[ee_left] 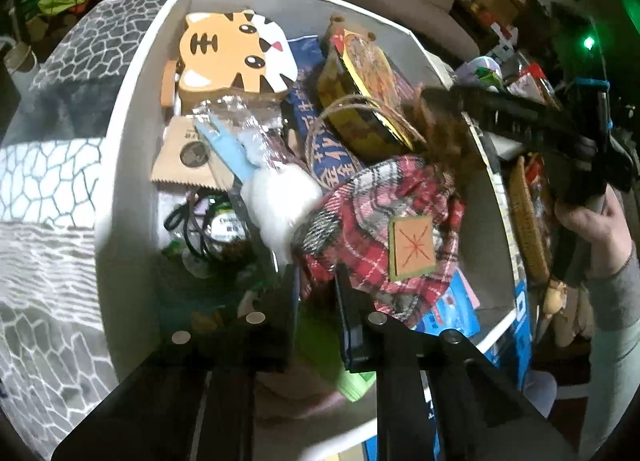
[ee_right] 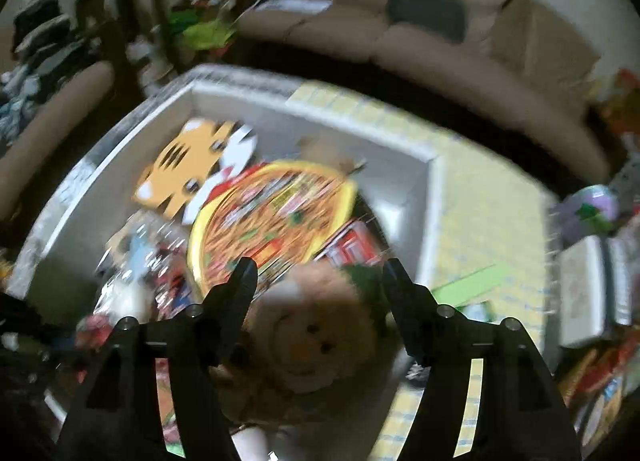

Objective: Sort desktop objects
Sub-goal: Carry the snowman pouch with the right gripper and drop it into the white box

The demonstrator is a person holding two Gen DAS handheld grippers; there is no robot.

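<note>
A brown sofa [ee_right: 400, 37] curves along the back of the room, with a dark cushion [ee_right: 426, 17] lying on its seat. A grey and white cloth with a cracked-stone pattern [ee_left: 52, 189] spreads at the left. A bright green light [ee_left: 588, 43] glows at the far right. A woven basket [ee_left: 528, 221] stands at the right edge, and bright green fabric [ee_right: 204, 35] is heaped near the sofa's left end.
</note>
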